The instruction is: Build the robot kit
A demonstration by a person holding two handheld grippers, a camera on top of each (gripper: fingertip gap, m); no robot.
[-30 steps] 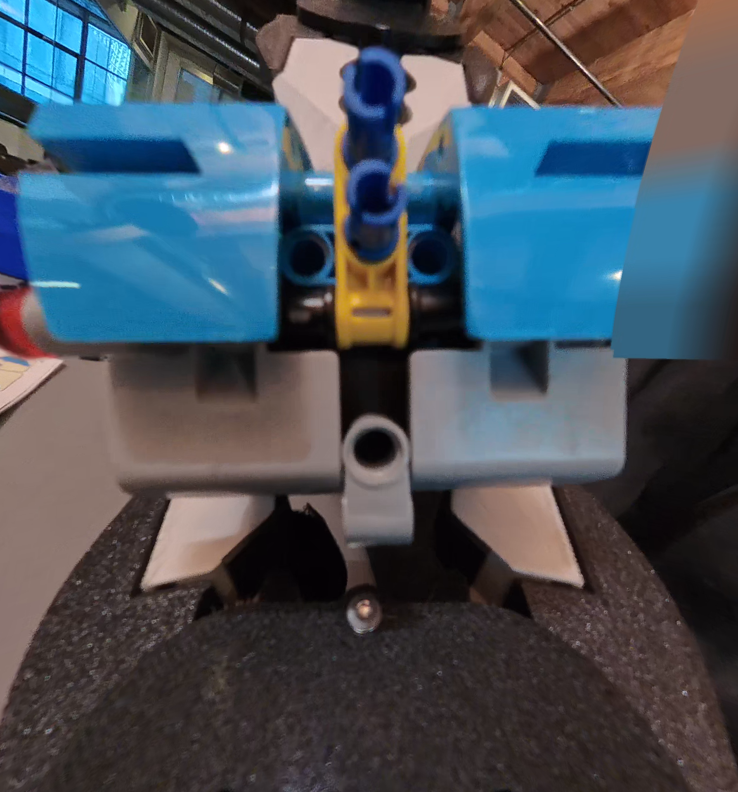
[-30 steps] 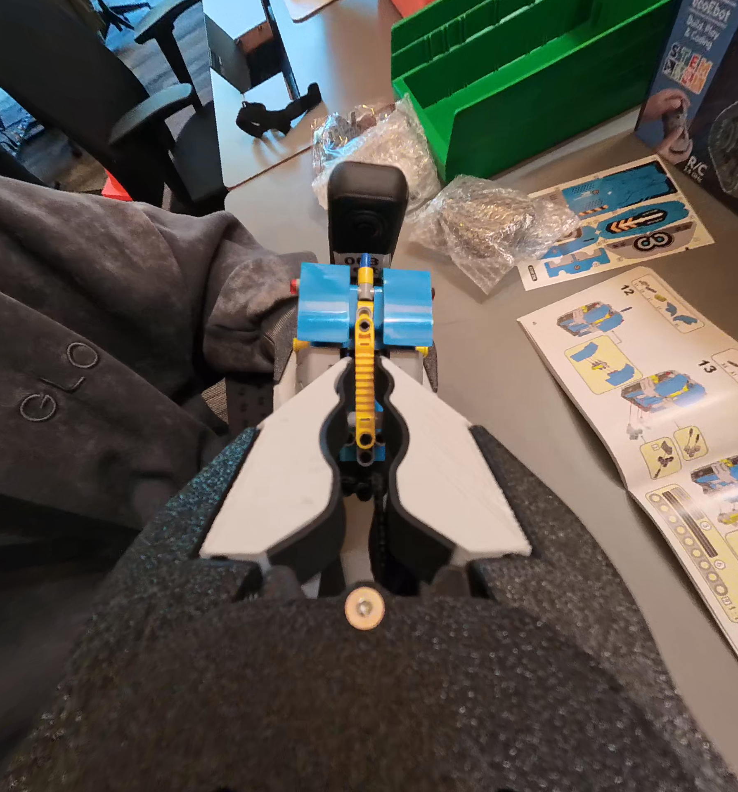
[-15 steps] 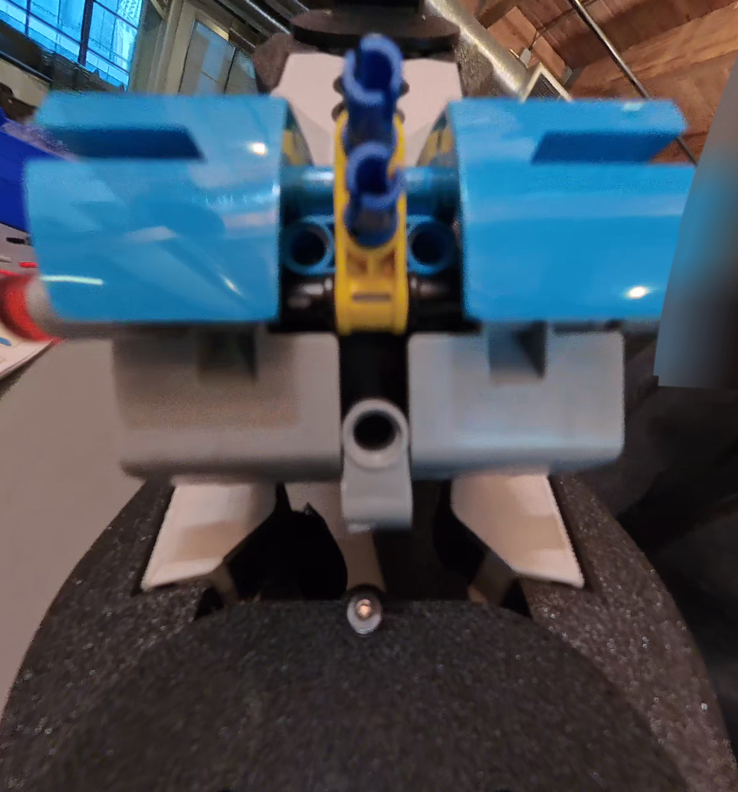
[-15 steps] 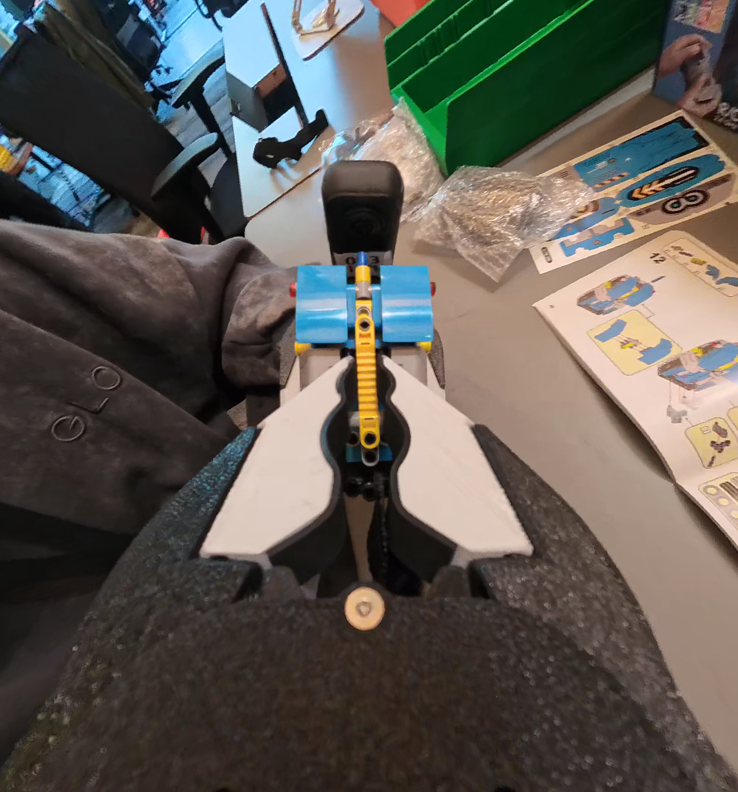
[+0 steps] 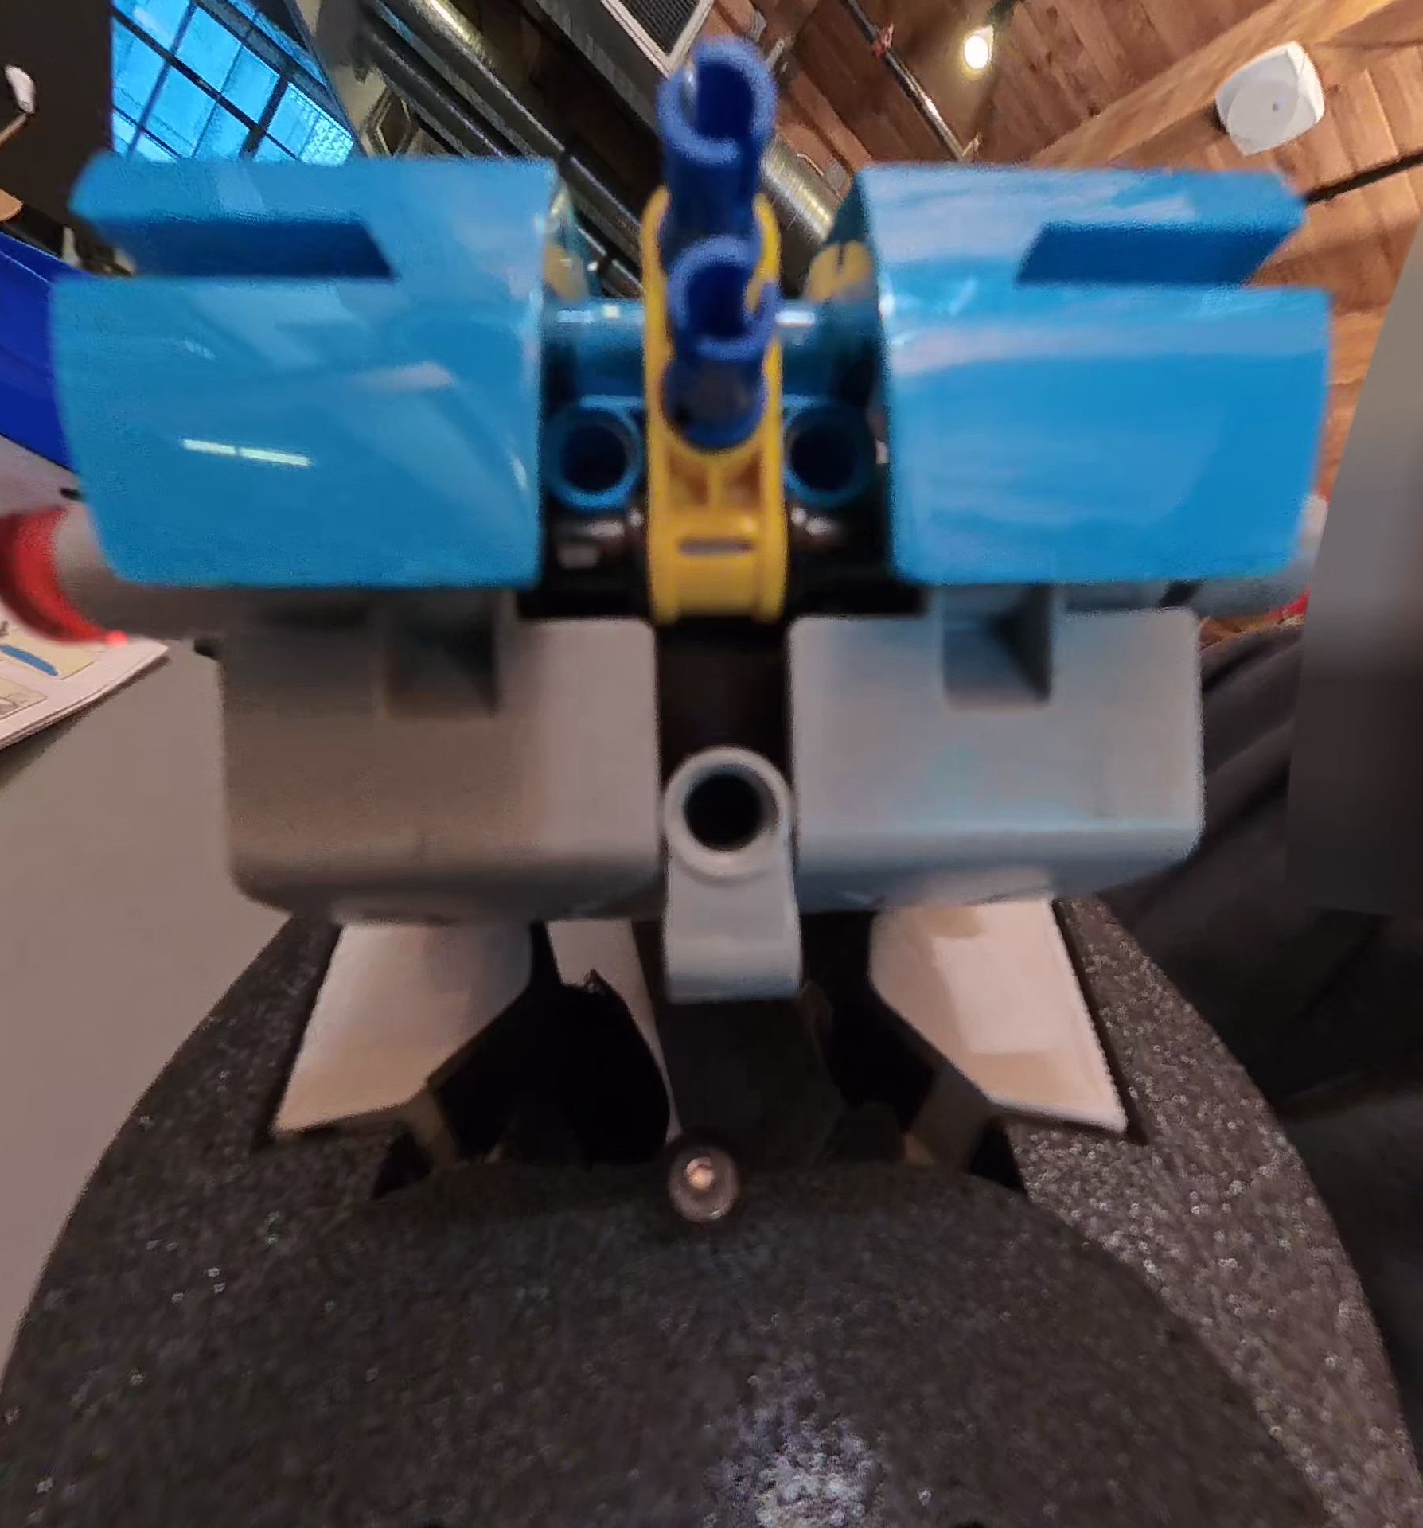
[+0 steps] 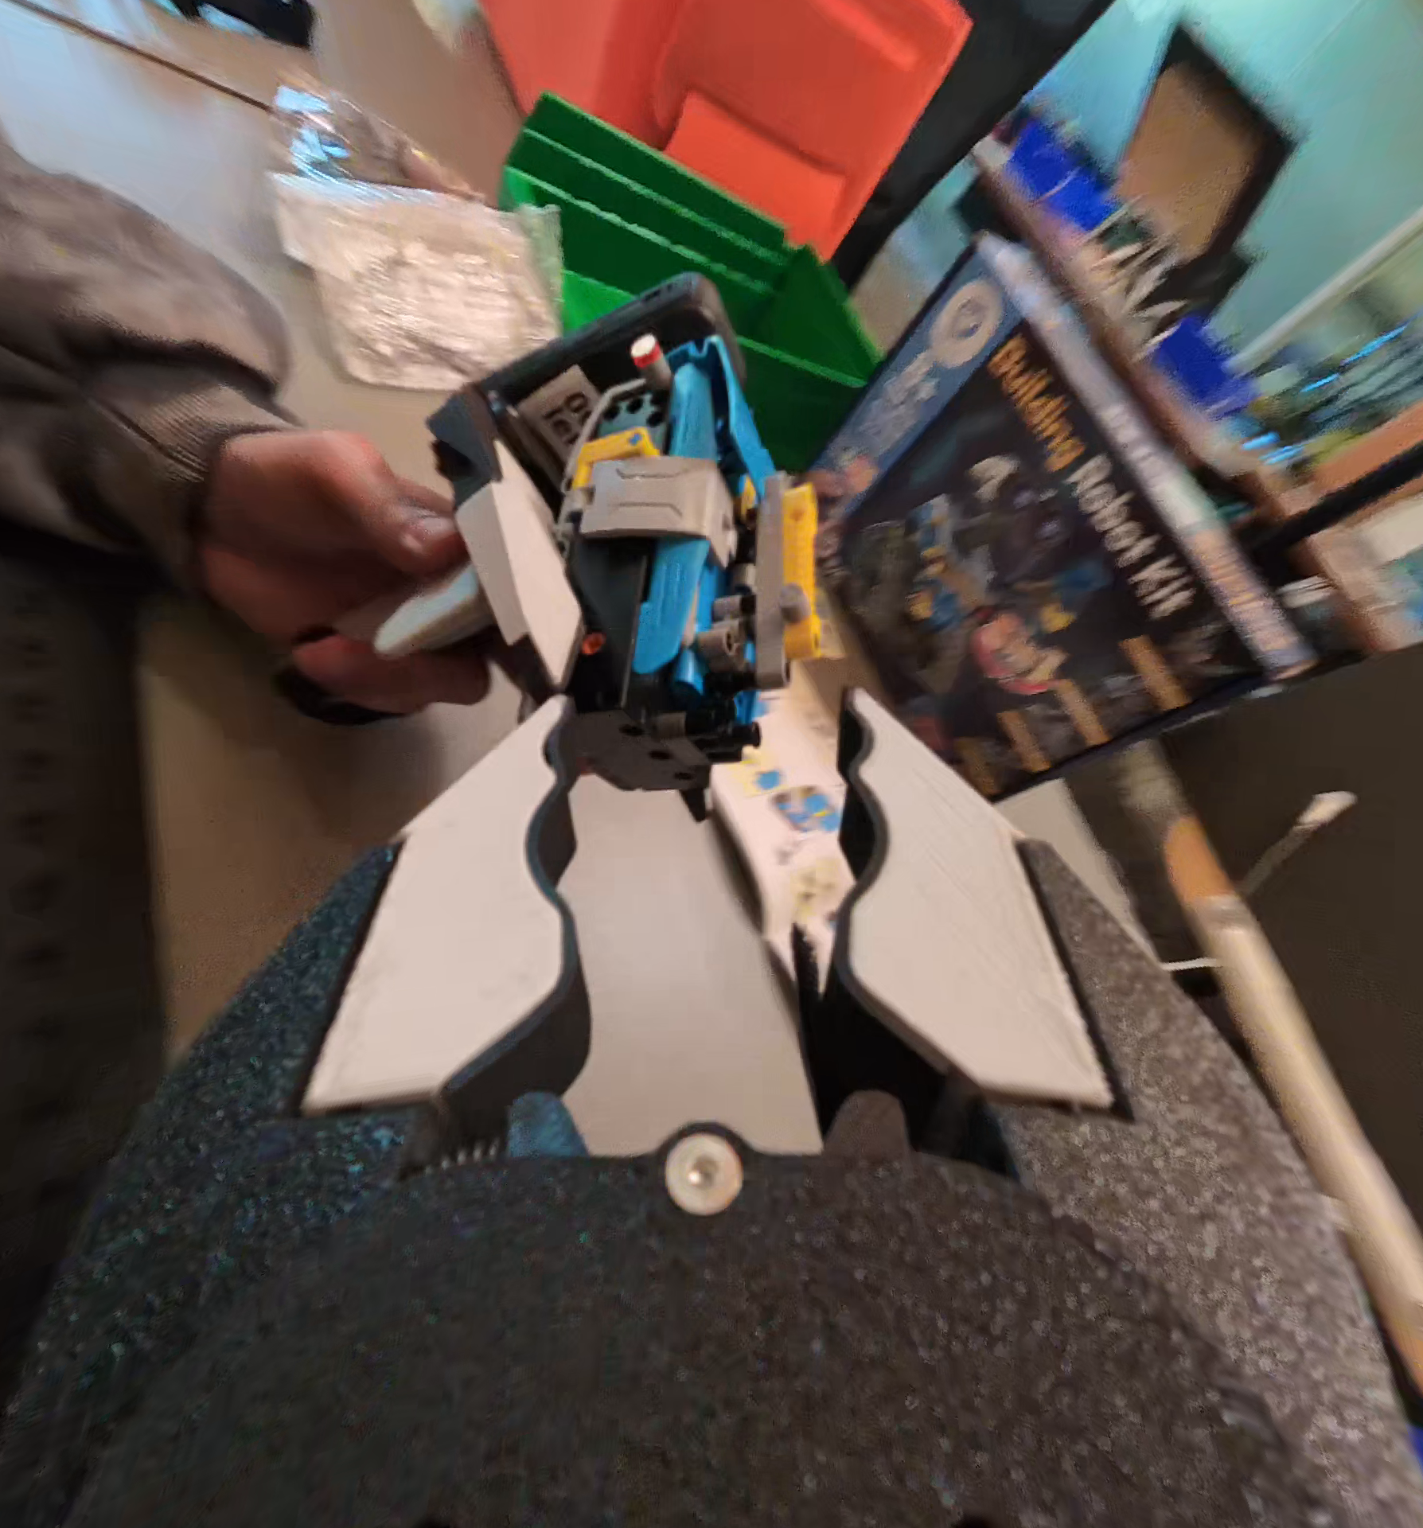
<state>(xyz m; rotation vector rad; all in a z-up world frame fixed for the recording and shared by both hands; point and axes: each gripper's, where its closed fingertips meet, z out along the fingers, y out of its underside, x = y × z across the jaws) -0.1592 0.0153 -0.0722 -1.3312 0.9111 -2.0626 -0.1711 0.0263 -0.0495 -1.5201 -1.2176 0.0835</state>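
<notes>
While the left gripper [image 5: 712, 951] is clenched on the model [image 5: 708, 496], that toy fills nearly the whole left wrist view, seated between and just past its jaws. Its grey blocks [image 5: 435, 744] sit on the white fingers [image 5: 386, 1025], two blue panels [image 5: 303, 413] stand above them, and a yellow beam [image 5: 716, 529] with dark blue pins [image 5: 716, 331] runs up the middle. A red-tipped axle [image 5: 30, 570] sticks out to the left of the jaws, over a booklet [image 5: 5, 694] lying on the grey counter [image 5: 71, 909].

From the right wrist view the model [image 6: 667, 562] shows side-on, held up off the counter by the left gripper [image 6: 518, 562], with a hand [image 6: 319, 562] behind it. The right gripper [image 6: 704, 744] is released: its jaws stand wide apart, and only the model's dark lower end dips between their tips; whether it touches the left finger [image 6: 460, 909] I cannot tell, since the picture is blurred. The right finger [image 6: 956, 909] is clear of it.

Beyond the jaws, to the right, a dark blue box [image 6: 1064, 537] stands tilted. A green bin [image 6: 692, 248] lies straight ahead with an orange bin [image 6: 741, 91] past it, and clear plastic bags [image 6: 419, 265] lie ahead to the left, by a grey sleeve [image 6: 88, 347]. Printed sheets [image 6: 791, 810] show between the open jaws.
</notes>
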